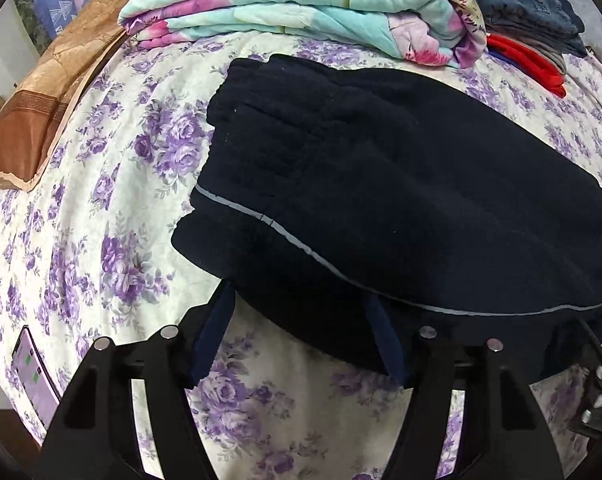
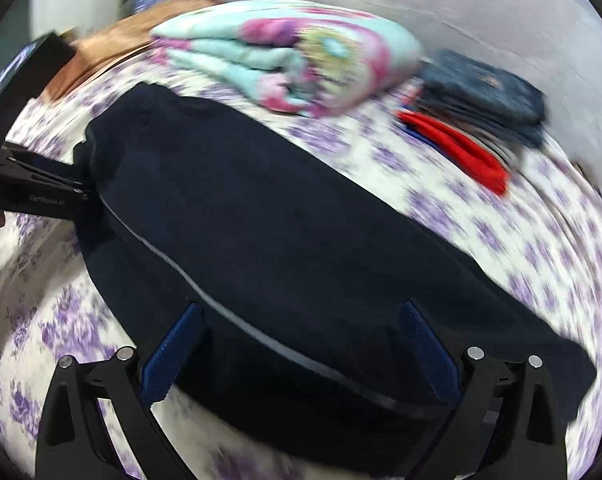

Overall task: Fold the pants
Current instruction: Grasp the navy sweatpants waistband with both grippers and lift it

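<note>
The dark navy pants (image 1: 381,184) lie folded on a bed covered by a white sheet with purple roses (image 1: 101,220), a thin grey stripe (image 1: 301,244) running along their near edge. The left gripper (image 1: 301,312) hangs at the pants' near edge, its jaws apart, the cloth edge between them but not pinched. The right gripper (image 2: 301,332) hovers over the stripe with its jaws spread wide and nothing gripped; that view is blurred. In it, the left gripper's side bears pale lettering too smeared to read. Behind the pants sit a folded floral quilt (image 1: 301,12), folded jeans (image 1: 525,4) on red cloth (image 1: 529,64), and a brown pillow (image 1: 41,112).
</note>
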The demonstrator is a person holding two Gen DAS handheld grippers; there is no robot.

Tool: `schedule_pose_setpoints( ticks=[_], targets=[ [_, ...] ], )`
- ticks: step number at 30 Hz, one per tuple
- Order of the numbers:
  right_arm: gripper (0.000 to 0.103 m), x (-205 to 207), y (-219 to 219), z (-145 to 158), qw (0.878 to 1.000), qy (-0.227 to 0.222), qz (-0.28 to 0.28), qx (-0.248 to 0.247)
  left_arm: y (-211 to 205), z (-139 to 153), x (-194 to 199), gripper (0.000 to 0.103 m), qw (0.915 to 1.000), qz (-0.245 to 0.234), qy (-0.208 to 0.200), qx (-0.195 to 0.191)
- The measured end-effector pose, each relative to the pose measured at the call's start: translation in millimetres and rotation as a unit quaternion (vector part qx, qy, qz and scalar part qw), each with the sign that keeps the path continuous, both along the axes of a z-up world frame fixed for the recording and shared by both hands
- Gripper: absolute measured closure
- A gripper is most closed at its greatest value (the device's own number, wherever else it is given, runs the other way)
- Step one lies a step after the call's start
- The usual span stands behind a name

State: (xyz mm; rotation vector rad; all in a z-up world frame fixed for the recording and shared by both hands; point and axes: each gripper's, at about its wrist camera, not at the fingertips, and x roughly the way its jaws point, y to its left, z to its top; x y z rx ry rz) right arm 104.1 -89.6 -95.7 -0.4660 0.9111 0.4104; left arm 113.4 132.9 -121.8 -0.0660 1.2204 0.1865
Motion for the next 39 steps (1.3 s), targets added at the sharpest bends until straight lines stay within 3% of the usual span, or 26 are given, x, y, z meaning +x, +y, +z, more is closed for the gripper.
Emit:
schedule_pose_setpoints(
  ticks=[2,3,4,6,8,12,14,15,17,18,19,20,23,25,26,28,31,33,34,35,37,39],
  targets=[
    [0.020,9,14,-6,0.999,0.024,0.038,-0.007,2,0,-4,0.038,1.0000,0.001,-0.005,-0.006],
    [0.041,13,19,-10,0.997,0.042,0.059,-0.009,4,1,-6,0.038,0.9999,0.002,-0.005,-0.009],
    [0.076,18,23,-12,0.993,0.077,0.091,0.002,7,0,-8,0.038,0.9999,0.004,-0.004,-0.015],
    [0.086,33,23,-4,0.985,0.121,0.117,0.025,13,-1,-10,0.038,0.9996,0.013,-0.006,-0.023],
    [0.093,53,22,10,0.982,0.130,0.135,0.033,19,3,-14,0.038,0.9992,0.020,-0.011,-0.032],
    [0.094,128,2,63,0.984,0.119,0.088,0.102,24,13,-20,0.036,0.9990,0.022,-0.021,-0.034],
    [0.094,163,-9,82,0.988,0.090,0.056,0.117,24,18,-18,0.034,0.9988,0.025,-0.028,-0.031],
    [0.092,181,-13,87,0.994,0.052,0.029,0.096,24,19,-17,0.033,0.9987,0.026,-0.031,-0.032],
    [0.063,203,-13,81,0.999,-0.014,-0.034,0.031,22,18,-9,0.033,0.9987,0.026,-0.029,-0.032],
    [0.029,211,-14,73,0.996,-0.040,-0.074,-0.005,19,16,-5,0.033,0.9989,0.025,-0.024,-0.030],
    [0.012,218,-17,62,0.990,-0.053,-0.122,-0.053,17,15,1,0.033,0.9990,0.022,-0.022,-0.032],
    [0.013,217,-20,56,0.987,-0.043,-0.142,-0.063,15,12,6,0.033,0.9990,0.020,-0.018,-0.035],
    [0.013,190,-32,60,0.993,-0.012,-0.114,0.004,11,1,20,0.032,0.9986,0.026,-0.006,-0.045],
    [0.012,158,-40,62,0.995,-0.020,-0.098,0.001,13,-4,27,0.035,0.9981,0.040,0.000,-0.048],
    [0.012,139,-46,63,0.996,-0.026,-0.087,-0.004,14,-5,29,0.047,0.9976,0.051,-0.001,-0.046],
    [0.012,101,-57,59,0.999,0.000,-0.041,0.021,19,-5,34,0.057,0.9963,0.077,-0.001,-0.039],
    [0.012,51,-73,40,0.989,0.106,0.038,0.097,25,-3,36,0.073,0.9955,0.086,0.002,-0.038],
    [0.013,27,-65,16,0.983,0.151,0.064,0.082,27,0,36,0.088,0.9963,0.081,0.000,-0.026],
    [0.015,19,-56,6,0.985,0.145,0.073,0.061,29,3,36,0.093,0.9966,0.079,-0.004,-0.021],
    [0.020,13,-47,-3,0.987,0.131,0.079,0.042,33,4,38,0.094,0.9967,0.077,-0.008,-0.025],
    [0.076,11,-26,-19,0.986,0.136,0.091,0.040,39,7,39,0.097,0.9959,0.079,-0.016,-0.041],
    [0.083,17,-16,-28,0.985,0.151,0.076,0.035,53,12,44,0.098,0.9954,0.078,-0.024,-0.050]
  ],
)
